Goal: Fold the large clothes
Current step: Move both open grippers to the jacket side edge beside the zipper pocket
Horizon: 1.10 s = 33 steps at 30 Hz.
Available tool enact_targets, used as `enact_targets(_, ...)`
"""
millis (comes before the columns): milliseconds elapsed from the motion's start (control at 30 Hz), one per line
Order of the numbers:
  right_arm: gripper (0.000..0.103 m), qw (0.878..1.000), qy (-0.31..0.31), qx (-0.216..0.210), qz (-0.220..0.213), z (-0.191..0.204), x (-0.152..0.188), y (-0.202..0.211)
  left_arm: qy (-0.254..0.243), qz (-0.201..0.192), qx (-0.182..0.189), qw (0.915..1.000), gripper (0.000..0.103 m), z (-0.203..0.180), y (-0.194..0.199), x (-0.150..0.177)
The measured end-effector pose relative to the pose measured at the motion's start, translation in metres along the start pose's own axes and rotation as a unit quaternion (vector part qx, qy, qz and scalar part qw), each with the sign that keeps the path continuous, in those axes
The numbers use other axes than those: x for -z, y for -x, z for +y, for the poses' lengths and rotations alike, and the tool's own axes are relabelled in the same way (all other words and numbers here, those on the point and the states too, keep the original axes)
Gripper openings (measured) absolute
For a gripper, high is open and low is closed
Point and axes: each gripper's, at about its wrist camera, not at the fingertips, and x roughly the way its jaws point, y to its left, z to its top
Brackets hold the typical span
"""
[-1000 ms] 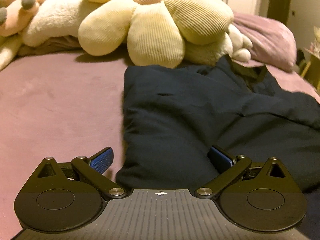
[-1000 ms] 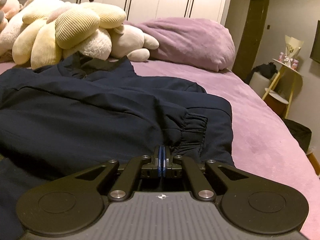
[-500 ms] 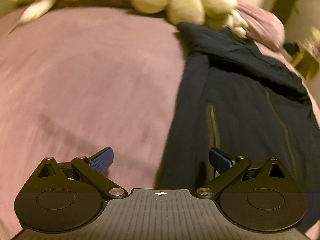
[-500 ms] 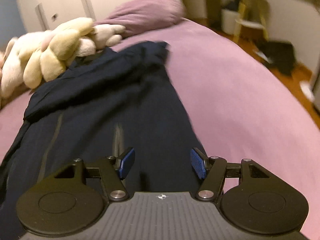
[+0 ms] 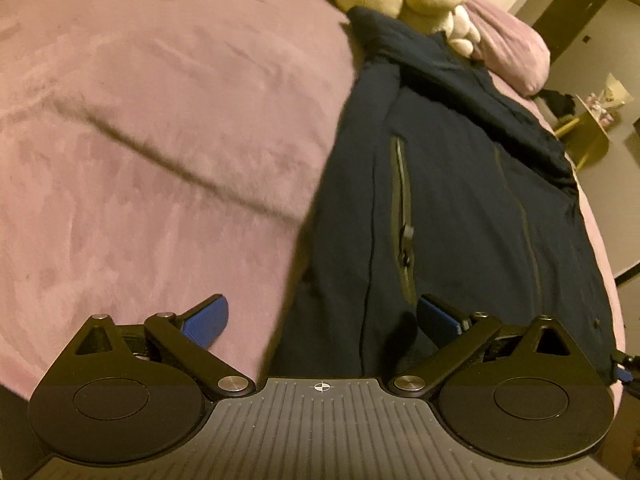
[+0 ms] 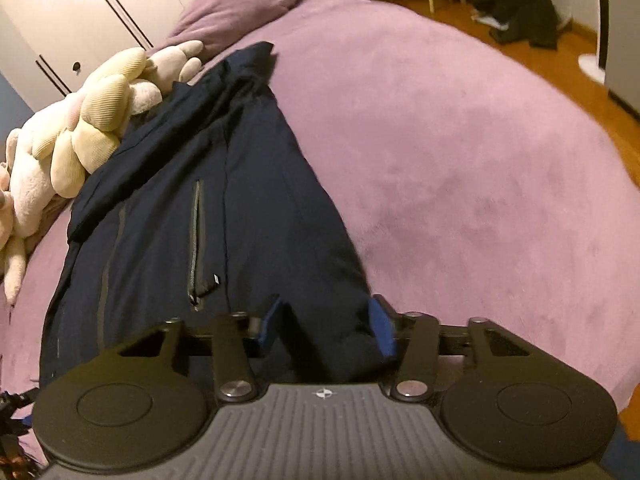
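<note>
Since a second ago you've pulled both grippers back and up; your right gripper (image 6: 326, 330), then pinched shut, now has its jaws apart. Your left gripper (image 5: 322, 320) is spread wide as before. Both hover above the near hem, looking down, gripping nothing; the right one straddles the jacket's right corner, the left one its left edge. The navy jacket (image 5: 452, 200) lies lengthwise on the purple bedspread (image 5: 160, 120), filling centre-right of the left view and centre-left of the right view, pocket zipper (image 6: 195, 248) showing, sleeves folded across its upper part. Plush toys (image 6: 80, 136) touch it at the far end, upper left of the right view.
</note>
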Motion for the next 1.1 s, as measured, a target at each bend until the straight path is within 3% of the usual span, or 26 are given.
enact_targets(233,0.030,0.999,-0.008,-0.048,0.020,-0.015,0.003,0.007,0.026,0.018,0.048,0.9984,0.077,0.007,0.002,0.009)
enact_targets(300,0.030,0.998,-0.007,-0.059,0.023,-0.019,0.002,0.009,0.010,0.023,0.049,0.9985,0.079,0.004,0.001,0.011)
enact_targets(400,0.037,0.998,-0.007,-0.057,0.018,-0.026,-0.003,0.011,0.000,0.033,0.059,0.9977,0.079,0.001,0.001,0.013)
enact_targets(433,0.044,0.998,-0.012,-0.061,0.021,-0.029,-0.004,0.010,-0.004,0.034,0.059,0.9977,0.079,0.000,0.001,0.013)
enact_targets(500,0.045,0.996,-0.025,-0.074,0.037,-0.035,-0.005,0.004,-0.011,0.037,0.059,0.9975,0.077,-0.002,0.001,0.014)
enact_targets(533,0.046,0.995,-0.031,-0.083,0.048,-0.036,-0.006,-0.001,-0.014,0.038,0.058,0.9975,0.075,-0.003,0.001,0.014)
enact_targets(600,0.047,0.993,-0.035,-0.094,0.057,-0.039,-0.004,-0.005,-0.027,0.041,0.054,0.9973,0.057,-0.004,0.002,0.014)
enact_targets(667,0.030,0.992,-0.029,-0.107,0.058,-0.039,-0.003,-0.004,-0.031,0.043,0.057,0.9969,0.046,-0.003,0.004,0.014)
enact_targets(800,0.026,0.987,-0.030,-0.147,0.057,-0.038,-0.002,0.001,-0.025,0.043,0.065,0.9967,0.050,0.000,0.005,0.012)
enact_targets(967,0.040,0.987,-0.028,-0.139,0.077,-0.037,-0.005,-0.010,-0.035,0.054,0.065,0.9958,0.065,-0.004,-0.001,0.012)
enact_targets(1033,0.040,0.987,-0.026,-0.136,0.081,-0.034,-0.006,-0.014,-0.039,0.056,0.065,0.9956,0.064,-0.006,-0.002,0.012)
enact_targets(1100,0.039,0.987,-0.026,-0.138,0.082,-0.032,-0.008,-0.016,-0.044,0.055,0.065,0.9954,0.048,-0.006,-0.001,0.011)
